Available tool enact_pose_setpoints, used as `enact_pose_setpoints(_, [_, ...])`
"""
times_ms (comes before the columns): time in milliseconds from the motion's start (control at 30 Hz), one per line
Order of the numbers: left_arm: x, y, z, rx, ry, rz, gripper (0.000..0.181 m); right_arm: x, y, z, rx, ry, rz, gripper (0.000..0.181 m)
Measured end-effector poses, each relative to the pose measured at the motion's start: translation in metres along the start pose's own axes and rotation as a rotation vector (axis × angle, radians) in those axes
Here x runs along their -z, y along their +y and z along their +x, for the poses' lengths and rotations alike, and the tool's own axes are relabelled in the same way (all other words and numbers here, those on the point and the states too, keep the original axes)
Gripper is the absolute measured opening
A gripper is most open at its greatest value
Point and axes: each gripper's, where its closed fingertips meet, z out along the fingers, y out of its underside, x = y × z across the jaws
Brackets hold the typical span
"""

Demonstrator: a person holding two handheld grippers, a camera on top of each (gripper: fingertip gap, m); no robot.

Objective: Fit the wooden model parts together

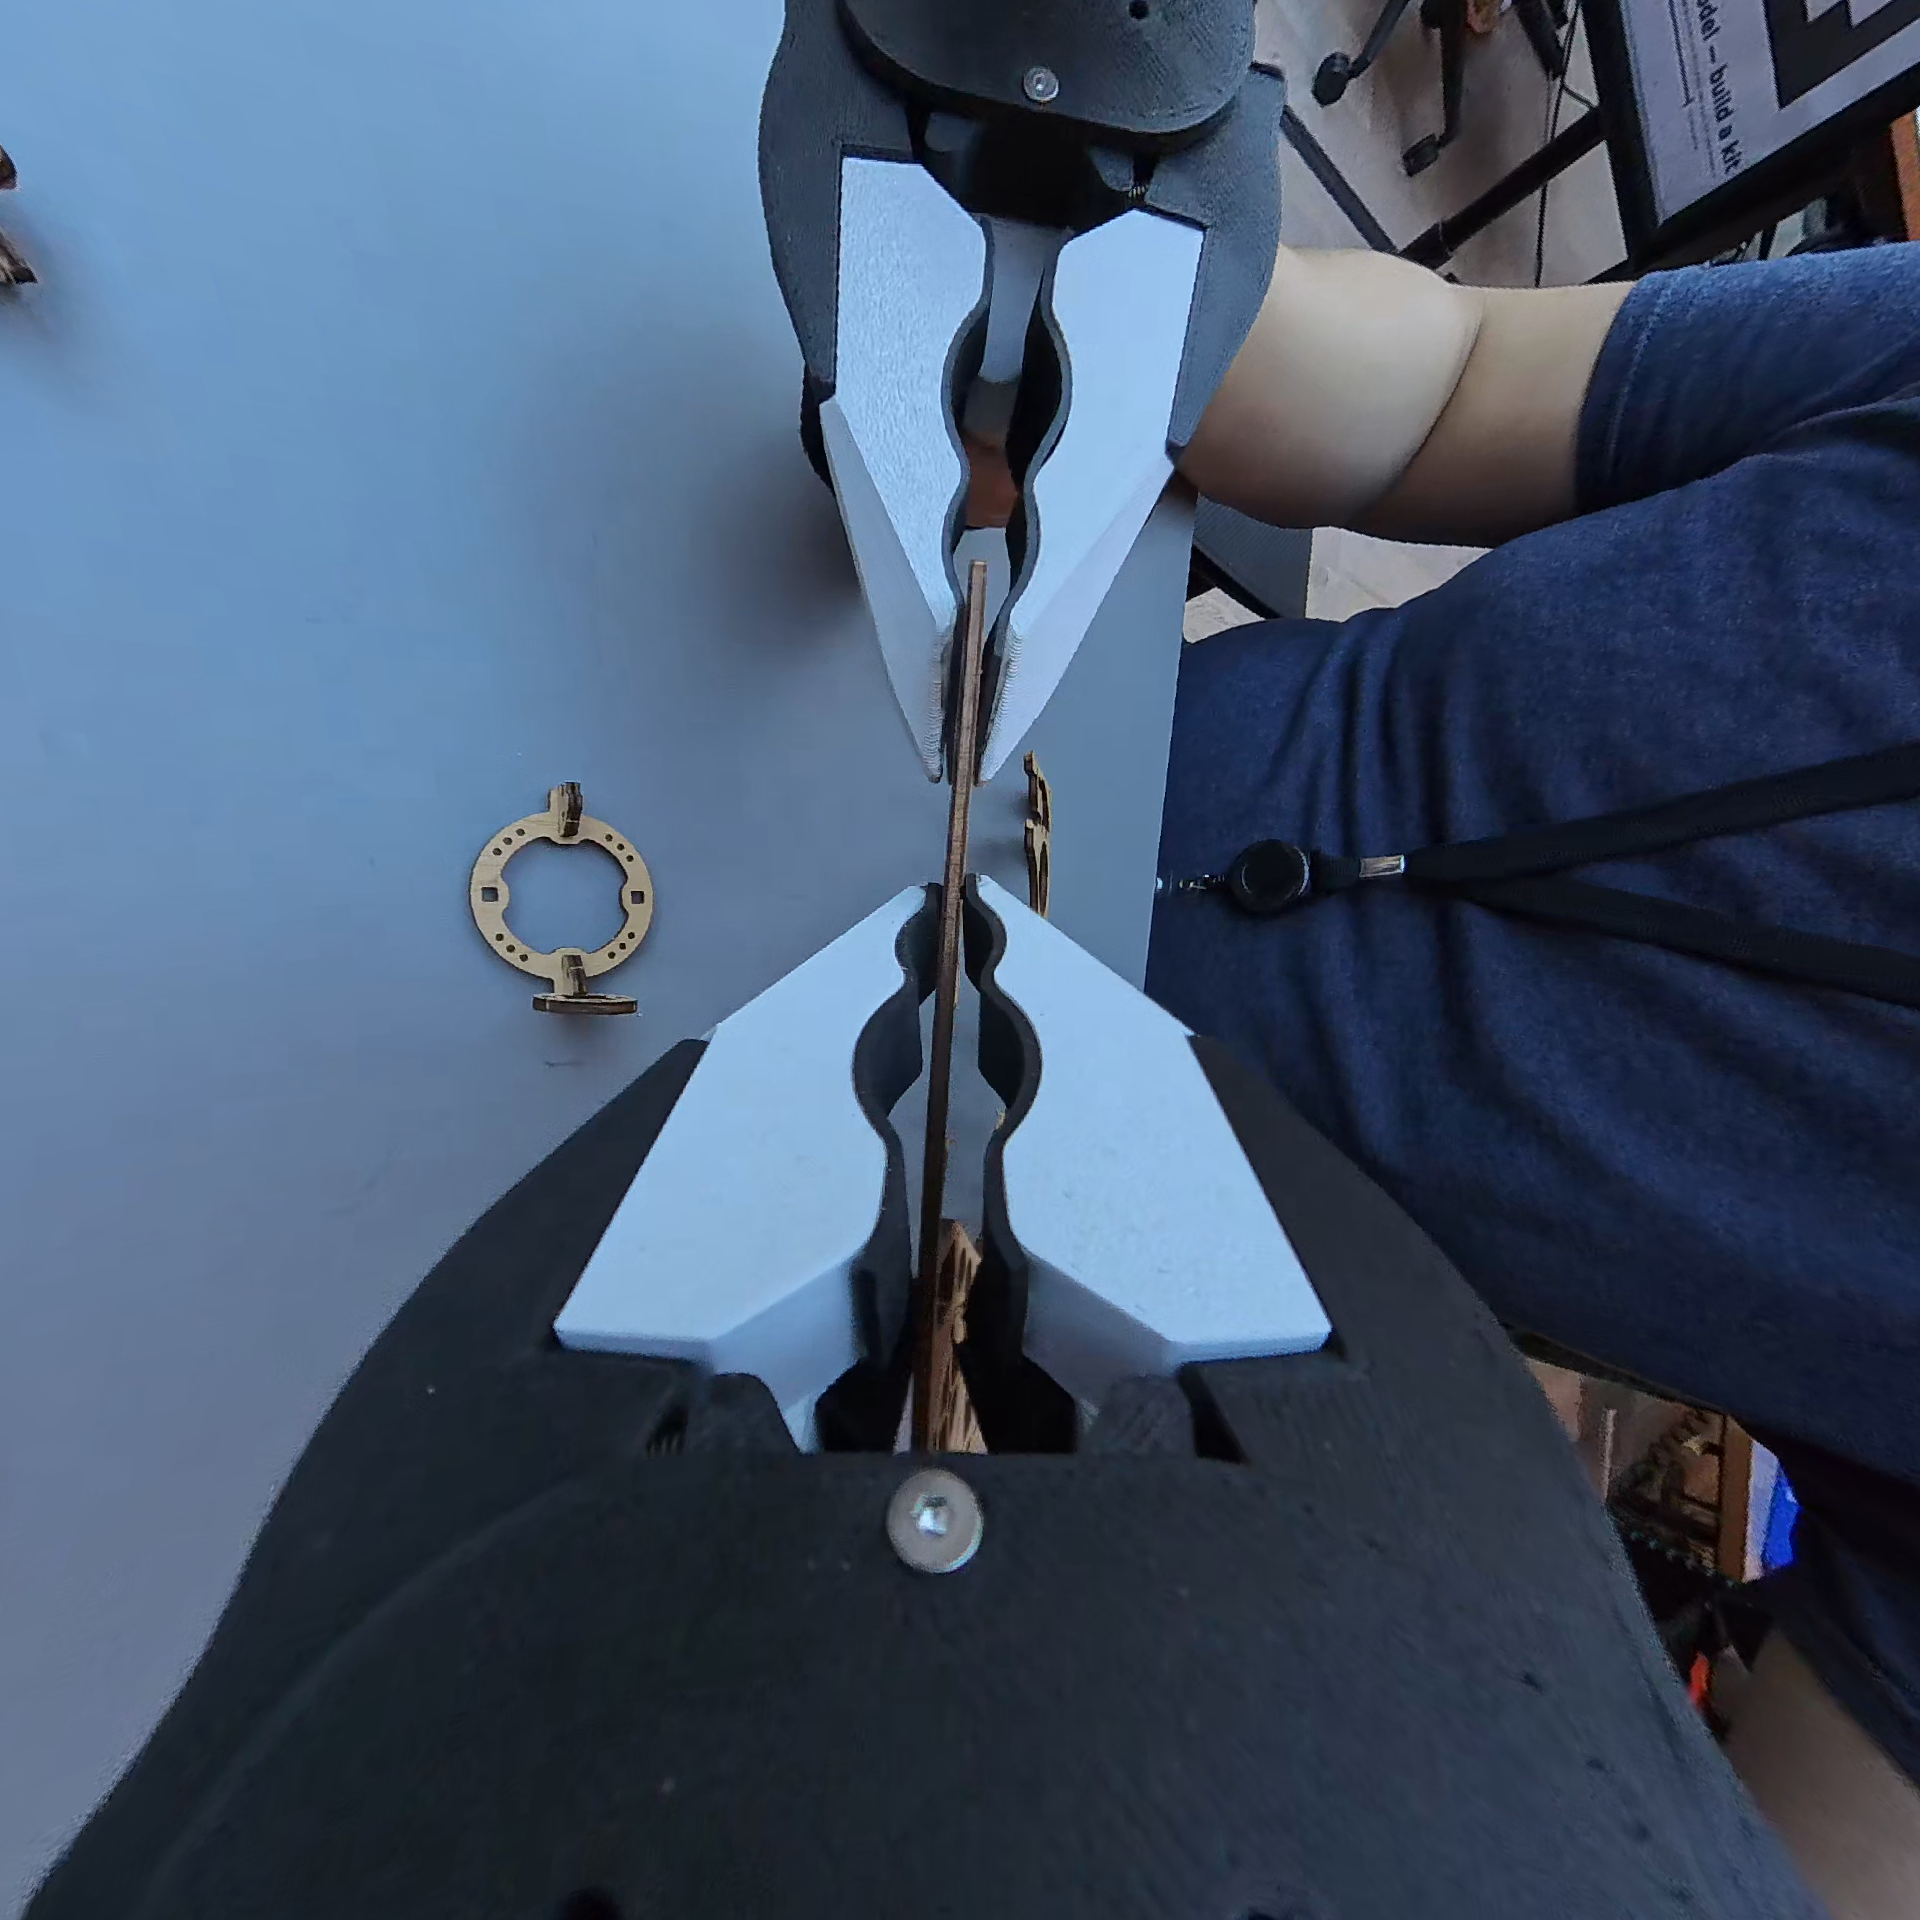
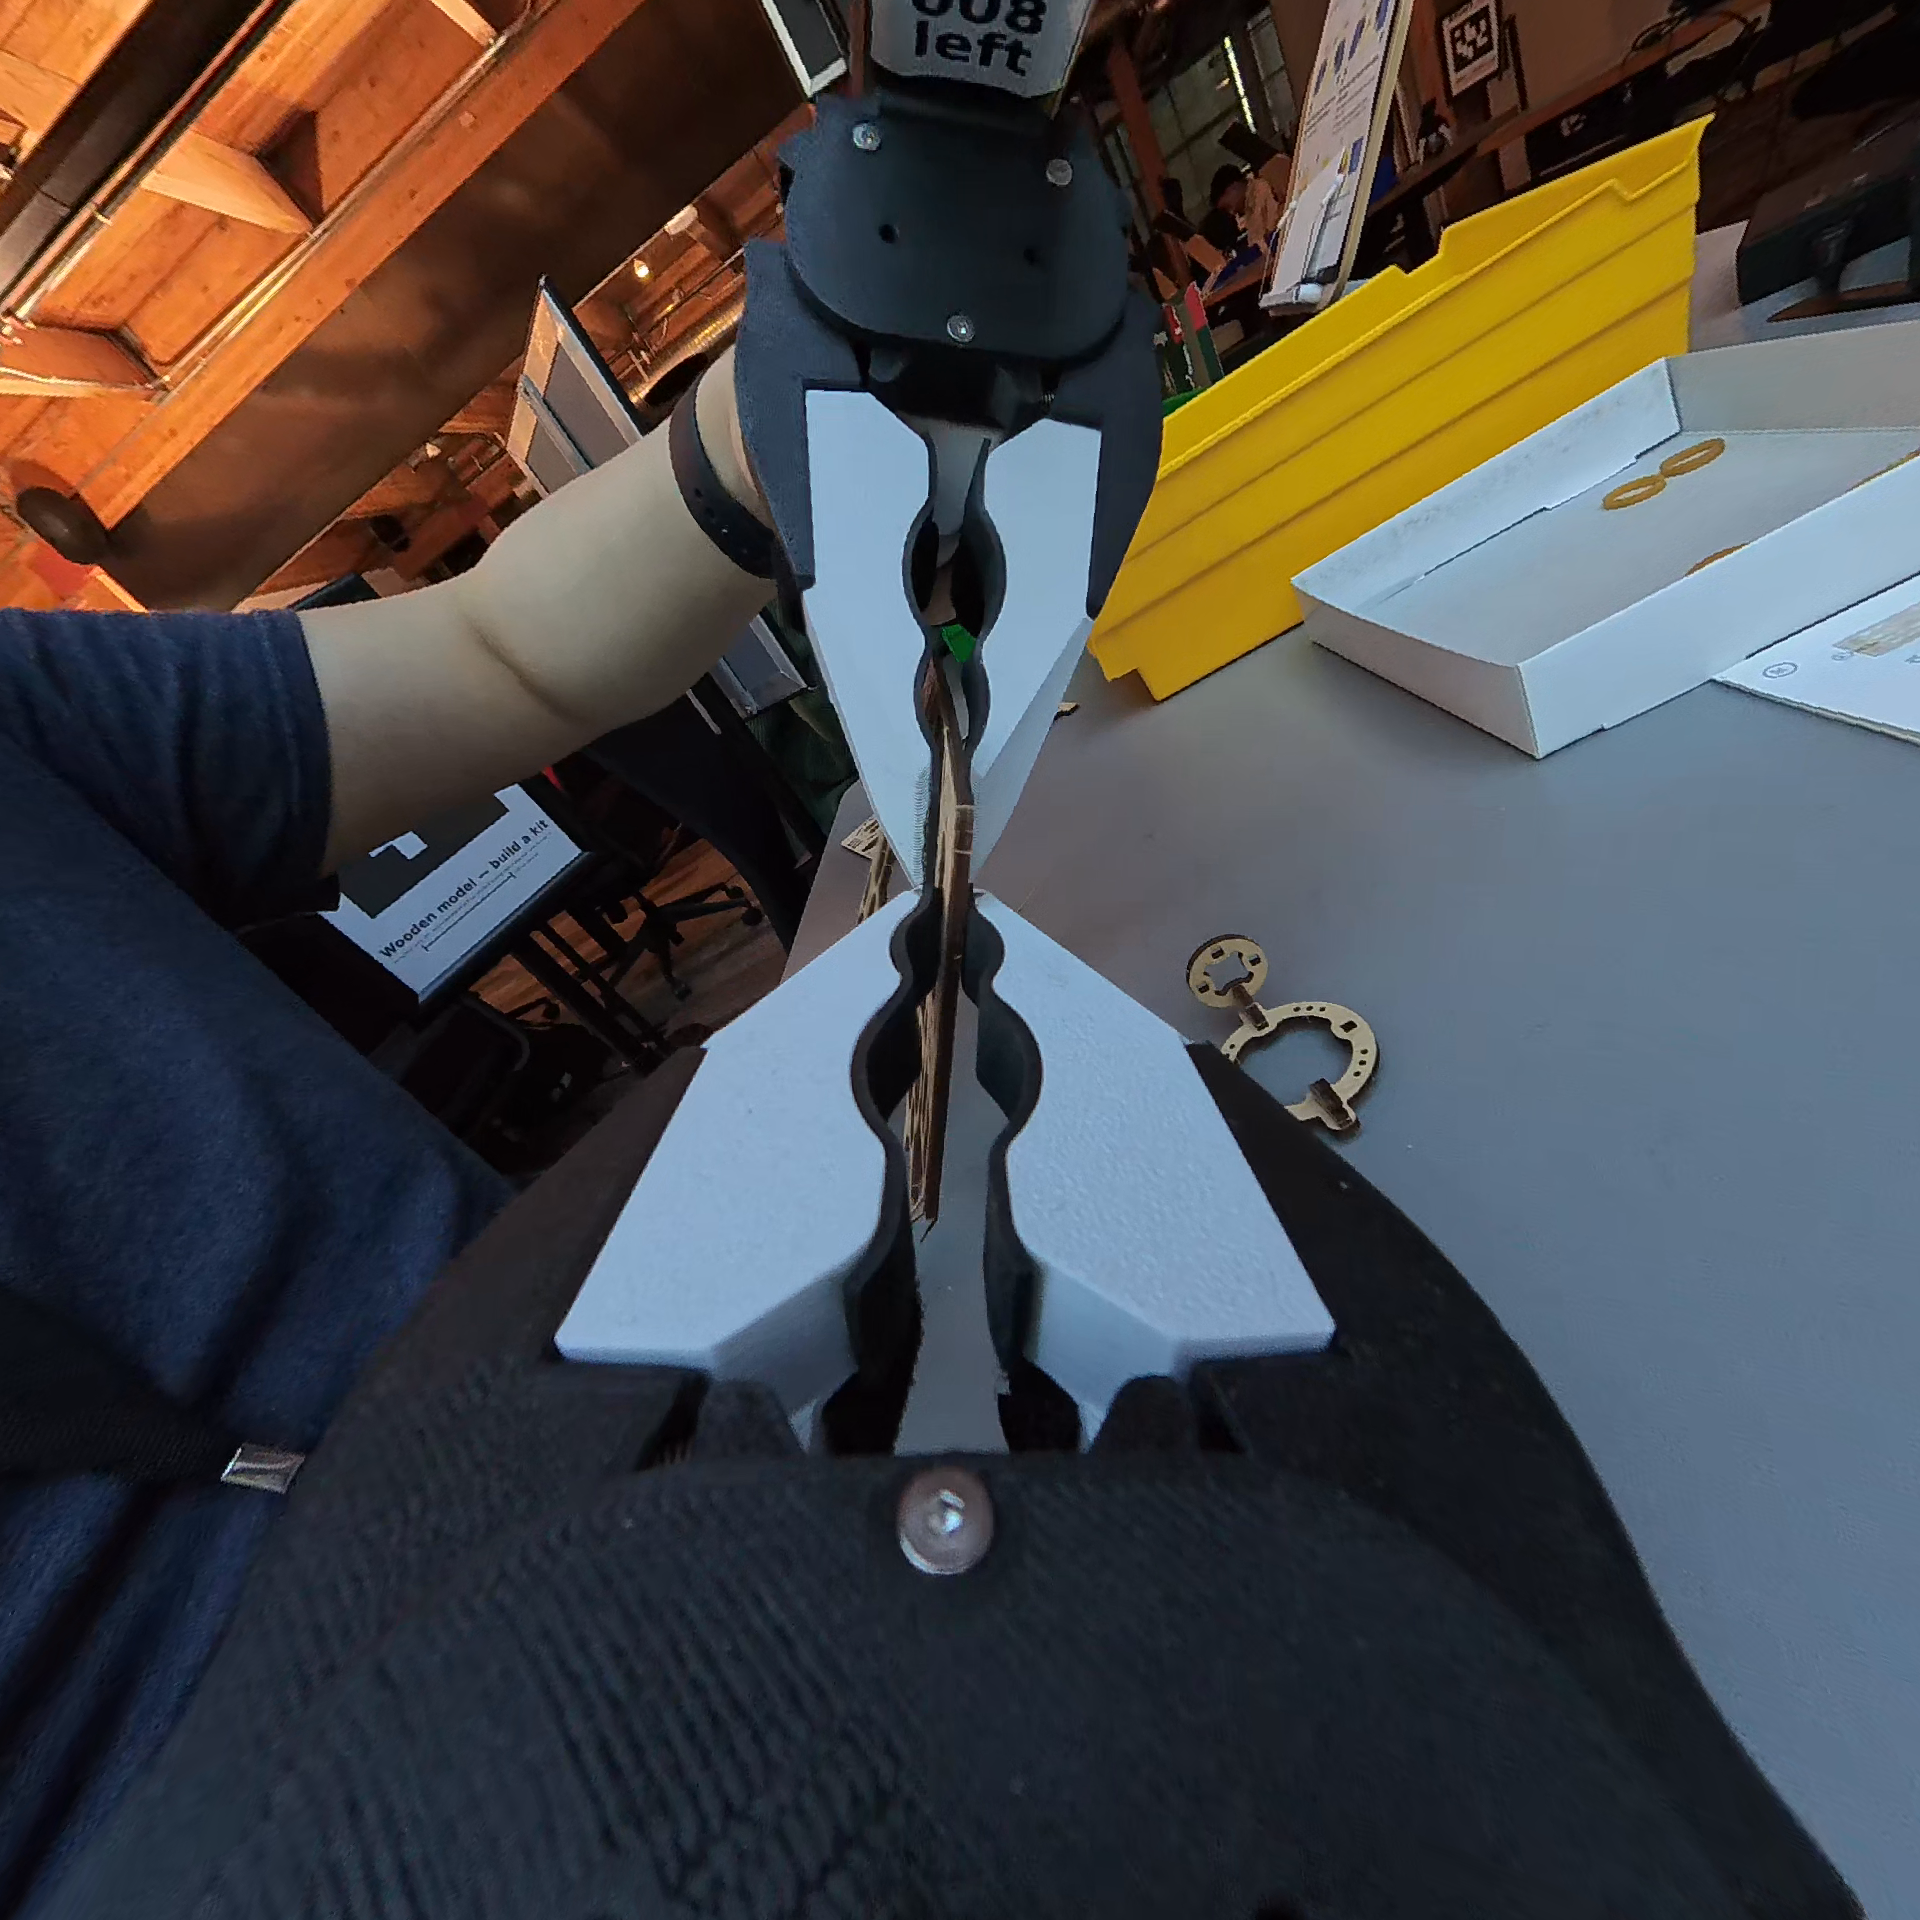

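Observation:
A thin flat wooden sheet part [image 1: 961,831] is held edge-on above the grey table [image 1: 312,520], between my two grippers, which face each other tip to tip. My left gripper [image 1: 945,899] is shut on its near end. My right gripper [image 1: 961,769] is shut on its far end. In the right wrist view the same sheet [image 2: 948,852] runs from my right gripper [image 2: 945,909] up into my left gripper [image 2: 940,821]. A wooden ring assembly with two small tabbed pieces [image 1: 561,899] lies flat on the table; it also shows in the right wrist view [image 2: 1299,1049].
Another wooden piece [image 1: 1037,831] lies by the table edge [image 1: 1164,727], with the person's blue-shirted torso just beyond. A yellow bin [image 2: 1403,436], a white open box [image 2: 1558,644] with wooden rings inside and a paper sheet [image 2: 1829,665] stand at the far side. Left and right tips are no more than a few centimetres apart.

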Motion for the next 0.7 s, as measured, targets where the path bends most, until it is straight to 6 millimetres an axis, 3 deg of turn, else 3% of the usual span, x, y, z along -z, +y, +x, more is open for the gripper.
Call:
enact_pose_setpoints(133, [0.000,0.001,0.002,0.043,0.029,0.005,0.001,-0.001,-0.004,-0.004,-0.042,-0.033,0.025,0.016])
enact_pose_setpoints(267, [-0.003,0.002,0.000,0.102,0.061,0.011,0.001,-0.003,0.001,-0.001,-0.035,0.002,-0.012,0.021])
enact_pose_setpoints(700, [-0.029,-0.001,-0.007,0.191,0.094,-0.015,0.001,0.004,0.027,0.013,-0.126,0.128,-0.147,0.012])
